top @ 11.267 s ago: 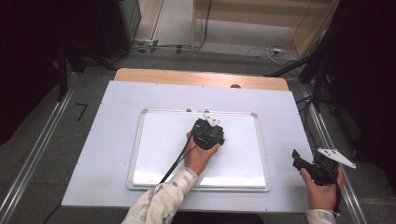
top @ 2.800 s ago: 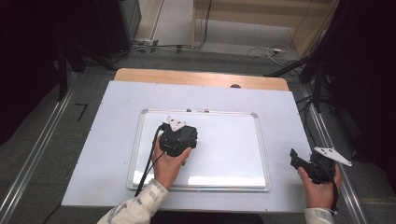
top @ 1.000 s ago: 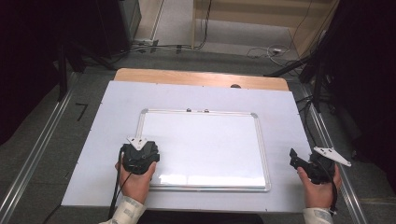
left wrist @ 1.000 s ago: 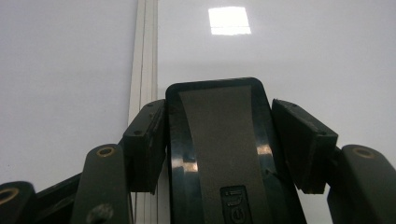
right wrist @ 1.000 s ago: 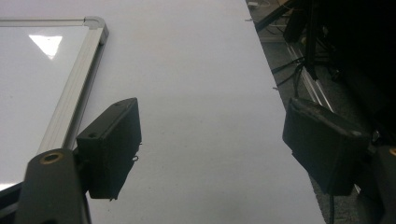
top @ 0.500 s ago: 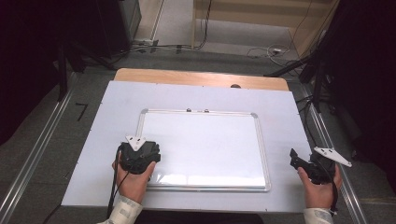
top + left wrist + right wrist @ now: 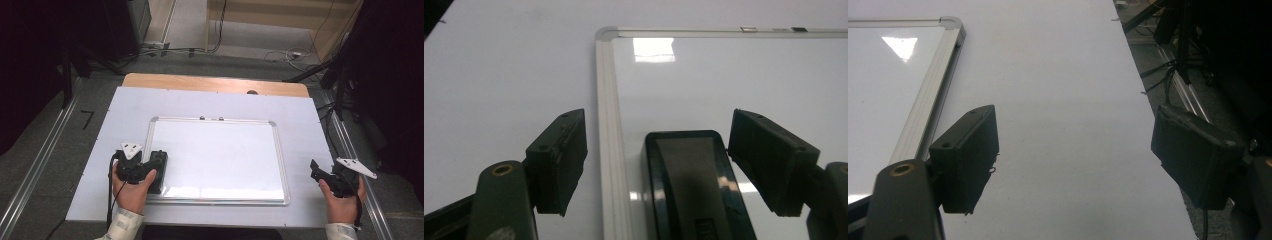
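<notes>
Eraser (image 7: 691,185): black, lying flat on the whiteboard (image 7: 220,155) at its 8 o'clock corner, just inside the frame. Left tool (image 7: 150,167): released, jaws having just been opening, eraser between them with a gap on both sides. Right tool (image 7: 322,175): released, nothing between the jaws, over the white counter (image 7: 310,125) at the whiteboard's 4 o'clock.

left gripper (image 7: 656,165) fingers just opened | eraser (image 7: 691,187) between, untouched | whiteboard (image 7: 724,80) beneath
</notes>
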